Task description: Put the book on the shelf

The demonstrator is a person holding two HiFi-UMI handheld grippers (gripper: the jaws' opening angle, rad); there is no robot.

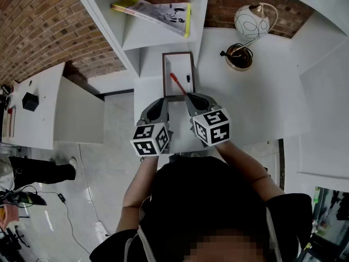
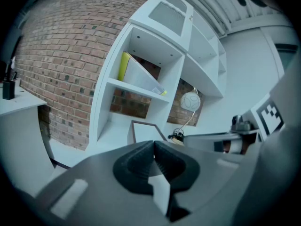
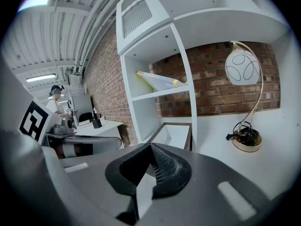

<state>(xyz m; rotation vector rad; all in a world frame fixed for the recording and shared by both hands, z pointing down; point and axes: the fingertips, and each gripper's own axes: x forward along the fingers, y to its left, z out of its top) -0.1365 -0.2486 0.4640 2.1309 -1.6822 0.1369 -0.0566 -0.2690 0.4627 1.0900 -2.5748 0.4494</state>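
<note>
Brick backs the white shelf (image 1: 155, 37), which stands at the left end of the bench (image 1: 262, 91). We judge the placing step done, since the book (image 1: 158, 12) already sits in the shelf's upper compartment, well apart from both grippers. It is thin, with a white cover carrying dark print and a yellow edge. It rests slanted, with its left end raised and its right end low near the compartment's right wall.

If we wanted it square, the next move would call for opening one set of fingers, reaching up and nudging it flat; otherwise nothing seems left.

A globe lamp (image 1: 252, 21) stands near the bench's back edge. The left gripper (image 2: 154, 144) and right gripper (image 3: 150, 146) hover side by side over the front edge, each with fingers clenched on nothing.
</note>
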